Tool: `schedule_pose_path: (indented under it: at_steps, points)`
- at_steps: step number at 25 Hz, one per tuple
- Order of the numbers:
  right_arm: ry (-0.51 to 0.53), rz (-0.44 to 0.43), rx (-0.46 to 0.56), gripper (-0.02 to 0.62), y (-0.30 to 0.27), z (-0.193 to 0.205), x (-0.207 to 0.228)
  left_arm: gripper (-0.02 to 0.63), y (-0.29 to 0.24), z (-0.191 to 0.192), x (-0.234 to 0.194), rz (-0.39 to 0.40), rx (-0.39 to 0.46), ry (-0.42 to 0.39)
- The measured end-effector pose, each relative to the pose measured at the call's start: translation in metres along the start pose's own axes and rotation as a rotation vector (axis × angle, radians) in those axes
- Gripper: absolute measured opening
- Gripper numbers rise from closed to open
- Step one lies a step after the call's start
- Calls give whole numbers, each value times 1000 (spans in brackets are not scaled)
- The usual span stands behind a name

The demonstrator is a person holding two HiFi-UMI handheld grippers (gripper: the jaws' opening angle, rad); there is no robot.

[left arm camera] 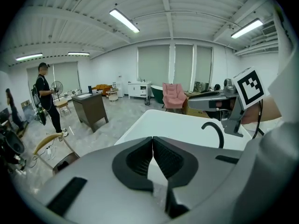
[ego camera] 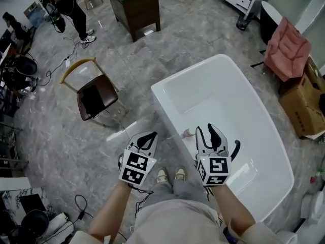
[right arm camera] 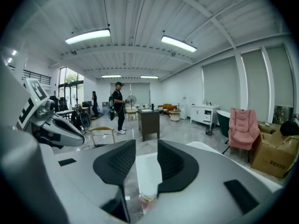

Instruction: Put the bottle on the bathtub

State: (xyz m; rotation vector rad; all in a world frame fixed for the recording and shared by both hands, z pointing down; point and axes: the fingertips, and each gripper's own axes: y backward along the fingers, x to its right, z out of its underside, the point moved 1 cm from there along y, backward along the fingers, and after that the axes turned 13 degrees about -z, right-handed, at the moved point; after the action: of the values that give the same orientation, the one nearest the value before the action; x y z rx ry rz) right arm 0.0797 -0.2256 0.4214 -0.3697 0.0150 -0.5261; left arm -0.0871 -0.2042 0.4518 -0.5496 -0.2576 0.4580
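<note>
Bright, even light falls from ceiling tube lamps (left arm camera: pixel 124 20), leaving only soft shadows on the grey floor (ego camera: pixel 61 126). The white bathtub (ego camera: pixel 238 111) glares slightly. Both gripper views bend strongly toward dark, rounded corners, and the nearest surfaces blur.

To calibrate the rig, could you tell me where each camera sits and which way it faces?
Head view: on the person's head, looking steeply down at the bathtub; forearms, shoes, left gripper, right gripper show.
Left gripper view: on the left gripper, facing along shut jaws across the bathtub; right gripper at right.
Right gripper view: on the right gripper, facing along open jaws towards the dark cabinet; left gripper at left.
Shared: both gripper views show the pink chair.
</note>
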Motion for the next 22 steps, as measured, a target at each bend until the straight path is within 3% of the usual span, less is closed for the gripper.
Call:
schedule_pose_path:
  at_steps: [2,7,14,19,22]
  points:
    - [31,-14,53,122,13,-23,-5,20,14,-13,1,-4,39,-7]
    - [52,-29,105,57,41,-68,-13,20,45,-43,11,30,148,-56]
    - [44,-63,130,37,84,-106,-15,20,80,-90,17,26,274,-113]
    - [188,-111,157,28,116,-146,-40,20,111,-124,13,-24,391,-129]
    - [210,-142,175,28,128,-160,-49,20,128,-137,16,-31,435,-152]
